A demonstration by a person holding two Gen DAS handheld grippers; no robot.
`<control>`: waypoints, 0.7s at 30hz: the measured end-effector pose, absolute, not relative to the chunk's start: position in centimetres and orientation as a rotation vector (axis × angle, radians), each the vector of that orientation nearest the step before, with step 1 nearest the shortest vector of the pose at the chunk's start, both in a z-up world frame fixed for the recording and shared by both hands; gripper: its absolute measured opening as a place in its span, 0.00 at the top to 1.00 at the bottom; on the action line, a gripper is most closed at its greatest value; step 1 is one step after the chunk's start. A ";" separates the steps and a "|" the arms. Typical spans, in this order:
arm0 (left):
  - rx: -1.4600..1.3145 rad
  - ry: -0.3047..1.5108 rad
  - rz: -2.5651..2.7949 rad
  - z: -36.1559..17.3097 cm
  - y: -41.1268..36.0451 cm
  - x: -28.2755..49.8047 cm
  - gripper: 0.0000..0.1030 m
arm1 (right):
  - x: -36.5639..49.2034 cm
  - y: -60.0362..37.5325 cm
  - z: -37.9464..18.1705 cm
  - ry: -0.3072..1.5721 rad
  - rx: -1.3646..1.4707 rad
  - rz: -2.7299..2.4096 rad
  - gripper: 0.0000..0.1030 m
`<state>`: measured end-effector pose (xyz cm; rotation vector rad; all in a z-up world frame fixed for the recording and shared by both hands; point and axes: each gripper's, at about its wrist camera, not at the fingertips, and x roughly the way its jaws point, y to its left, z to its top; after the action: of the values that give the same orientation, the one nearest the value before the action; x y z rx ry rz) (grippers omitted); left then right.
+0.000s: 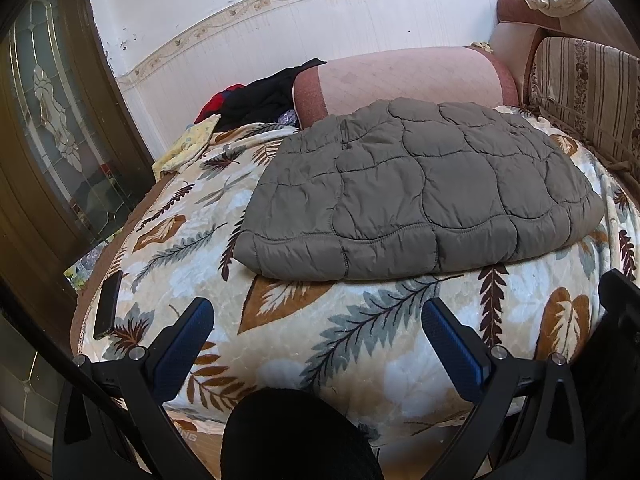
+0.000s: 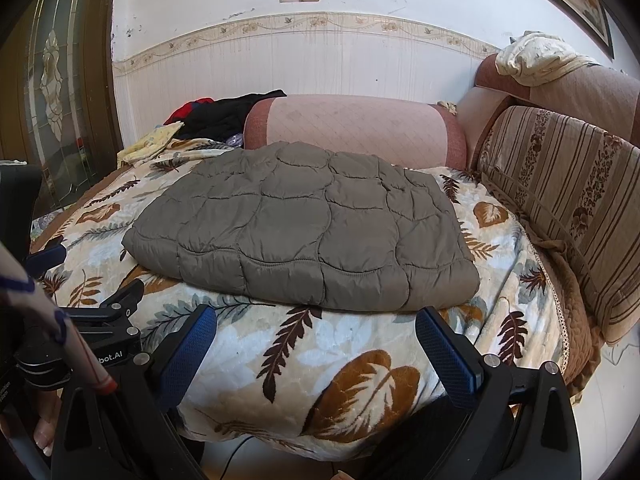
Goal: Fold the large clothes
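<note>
Left wrist view: the left gripper hangs with its blue-padded fingers spread wide and nothing between them, above the near edge of a sofa seat covered by a leaf-patterned blanket. A grey quilted jacket lies folded flat toward the far side of the seat, its stitched hem facing the near edge and its far end touching a pink bolster. A dark phone rests at the left edge of the blanket, and black and red clothes are heaped in the far left corner. Right wrist view: the right gripper is likewise spread and empty, just short of the jacket's near hem. The striped back cushion stands along the right edge, apart from the jacket, with a cream cloth bunched on the sofa top. At the left edge of this view the left gripper shows, with a patterned sleeve crossing in front
</note>
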<state>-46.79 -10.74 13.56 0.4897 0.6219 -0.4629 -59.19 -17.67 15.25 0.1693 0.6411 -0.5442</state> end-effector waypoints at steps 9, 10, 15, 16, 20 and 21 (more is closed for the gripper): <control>0.489 0.624 -0.460 13.4 -10.7 -46.8 0.00 | -59.3 -17.6 15.0 0.646 0.171 -0.545 0.01; 0.488 0.625 -0.460 13.5 -10.7 -46.8 0.00 | -59.3 -17.6 14.9 0.646 0.172 -0.545 0.01; 0.489 0.626 -0.460 13.4 -10.7 -46.8 0.00 | -59.3 -17.6 14.9 0.647 0.172 -0.545 0.01; 0.489 0.627 -0.459 13.4 -10.7 -46.8 0.00 | -59.3 -17.6 14.9 0.649 0.172 -0.545 0.01; 0.486 0.629 -0.458 13.4 -10.6 -46.7 0.00 | -59.3 -17.6 14.8 0.650 0.173 -0.546 0.01; 0.486 0.629 -0.459 13.4 -10.6 -46.7 0.00 | -59.3 -17.6 14.8 0.650 0.173 -0.546 0.01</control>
<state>-46.69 -10.55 13.36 0.4863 0.6290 -0.4588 -59.26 -17.61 14.80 0.1735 0.6504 -0.5463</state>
